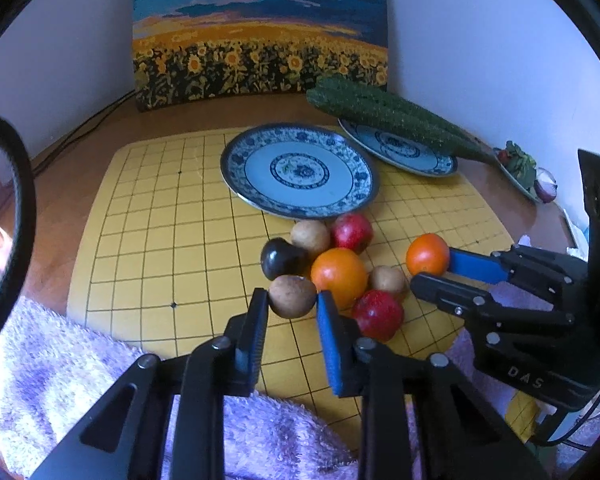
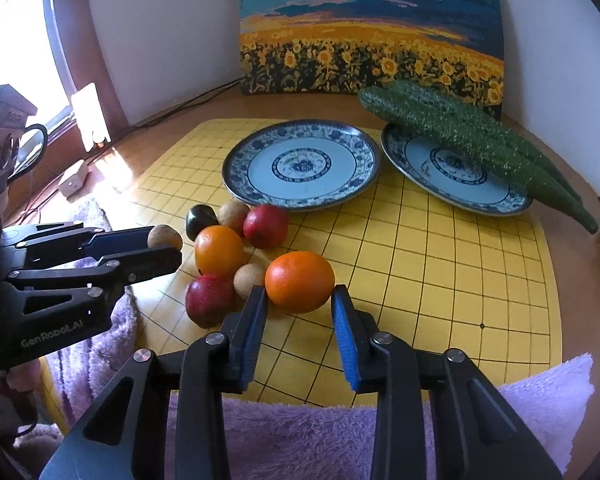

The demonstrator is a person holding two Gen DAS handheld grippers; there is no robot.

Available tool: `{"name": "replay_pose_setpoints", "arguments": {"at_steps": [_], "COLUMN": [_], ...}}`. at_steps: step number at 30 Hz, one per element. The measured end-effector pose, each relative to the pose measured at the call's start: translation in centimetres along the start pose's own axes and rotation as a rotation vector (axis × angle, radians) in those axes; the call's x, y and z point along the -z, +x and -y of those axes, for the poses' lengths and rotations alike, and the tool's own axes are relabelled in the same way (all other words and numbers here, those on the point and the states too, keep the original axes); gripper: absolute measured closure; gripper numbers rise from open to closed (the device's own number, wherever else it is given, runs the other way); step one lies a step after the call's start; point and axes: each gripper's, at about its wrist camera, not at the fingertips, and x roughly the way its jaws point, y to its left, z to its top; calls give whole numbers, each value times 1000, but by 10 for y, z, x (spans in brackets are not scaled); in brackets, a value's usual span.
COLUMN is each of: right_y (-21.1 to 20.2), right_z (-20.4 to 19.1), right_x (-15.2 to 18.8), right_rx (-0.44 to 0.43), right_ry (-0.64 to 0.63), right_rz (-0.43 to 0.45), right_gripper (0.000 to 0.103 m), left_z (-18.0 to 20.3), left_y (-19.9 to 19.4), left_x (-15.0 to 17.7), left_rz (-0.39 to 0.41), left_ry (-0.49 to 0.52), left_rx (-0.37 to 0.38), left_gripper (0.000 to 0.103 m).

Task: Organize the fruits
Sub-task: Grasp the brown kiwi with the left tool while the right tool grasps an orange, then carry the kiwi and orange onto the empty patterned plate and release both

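On the left, the left claw (image 1: 292, 306) sits low over the yellow grid mat (image 1: 160, 240), its two pads touching either side of a small brown fruit (image 1: 292, 296) that still rests on the mat. Just beyond it lies the cluster: a dark plum (image 1: 282, 258), a second brown fruit (image 1: 310, 236), a red apple (image 1: 352, 232), an orange (image 1: 339, 276) in the middle, a third brown fruit (image 1: 388, 280) and a nearer red apple (image 1: 378, 314), all touching or nearly so.

To the right, the right claw (image 2: 300, 300) is spread wider, one pad at each flank of a second orange (image 2: 300, 282), which stands a little apart from the heap on the mat; whether the pads press it I cannot tell.

Farther back sits a bare blue-and-white plate (image 2: 300, 164), and right of it a second plate (image 2: 452, 172) with a long green cucumber (image 2: 472, 136) lying across it. A sunflower painting (image 2: 372, 28) leans against the wall. A purple towel (image 2: 292, 440) covers the near desk edge.
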Motion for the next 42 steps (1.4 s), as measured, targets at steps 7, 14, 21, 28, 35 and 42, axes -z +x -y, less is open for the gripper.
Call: {"name": "replay_pose_setpoints", "arguments": {"at_steps": [7, 14, 21, 28, 35, 42], "right_y": [-7, -15, -16, -15, -2, 24], "right_z": [-3, -3, 0, 4, 11, 17], "right_x": [-10, -24, -36, -52, -69, -87], "right_rx": [-7, -7, -14, -10, -9, -1], "right_ry": [-7, -4, 8, 5, 23, 15], "right_rz": [9, 34, 39, 38, 35, 14], "right_gripper": [69, 69, 69, 69, 69, 69], "left_z": [-3, 1, 2, -1, -7, -6], "left_y": [-7, -15, -18, -12, 12, 41], "left_x": [-17, -34, -51, -69, -86, -100], "left_rz": [24, 63, 84, 100, 69, 49], "left_ry": [-2, 22, 33, 48, 27, 40], "left_rx": [5, 1, 1, -8, 3, 9], "left_gripper": [77, 77, 77, 77, 77, 77]}}
